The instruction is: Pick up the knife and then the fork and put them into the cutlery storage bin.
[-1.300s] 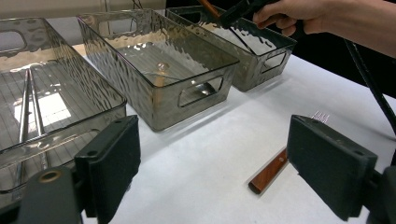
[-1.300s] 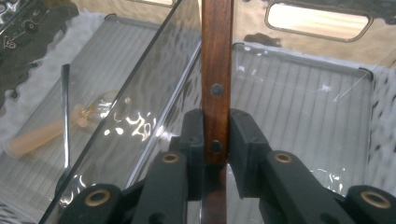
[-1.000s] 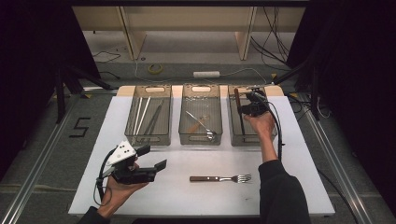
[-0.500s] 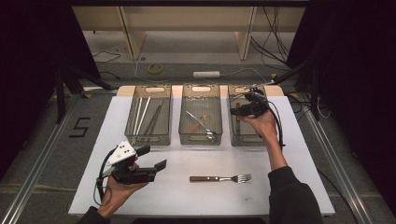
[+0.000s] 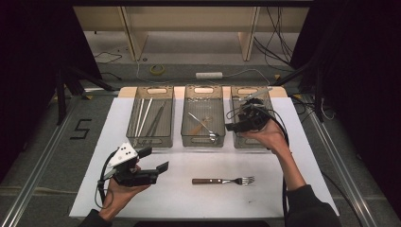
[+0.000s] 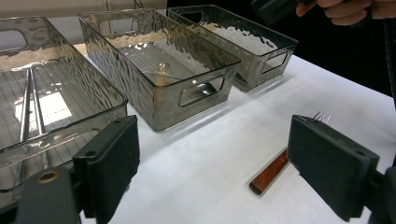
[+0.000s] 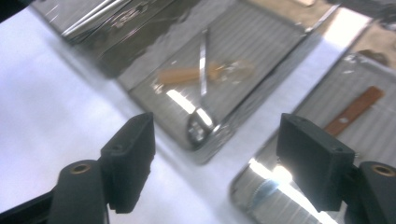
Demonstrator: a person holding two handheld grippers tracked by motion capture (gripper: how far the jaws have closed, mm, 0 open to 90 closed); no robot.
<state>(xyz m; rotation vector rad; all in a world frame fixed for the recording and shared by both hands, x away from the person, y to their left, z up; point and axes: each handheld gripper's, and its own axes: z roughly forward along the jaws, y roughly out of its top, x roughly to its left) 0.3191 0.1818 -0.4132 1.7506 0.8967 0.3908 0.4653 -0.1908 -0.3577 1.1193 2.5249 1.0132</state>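
A fork [image 5: 222, 180] with a wooden handle lies on the white table [image 5: 307, 161] in front of three clear bins. My left gripper [image 5: 156, 159] rests low at the front left, open, with the fork's handle [image 6: 270, 173] lying on the table beyond its jaws. My right gripper [image 5: 230, 120] hovers over the inner edge of the right bin [image 5: 257, 91]. Its jaws have just been opening and nothing is between them. Beneath it a wooden-handled utensil [image 7: 355, 112] lies in the right bin [image 7: 252, 179], and a spoon [image 7: 201, 93] lies in the middle bin [image 7: 219, 140].
The left bin [image 5: 134, 111] holds long thin metal utensils. The middle bin [image 5: 185, 113] holds a spoon and a pale-handled piece. A cable trails from each gripper. Dark curtains flank the table, and floor cables and a shelf frame lie beyond it.
My right gripper has lifted and drifted left and nearer over the right bin, its jaws spreading apart. My left gripper and the fork have stayed put.
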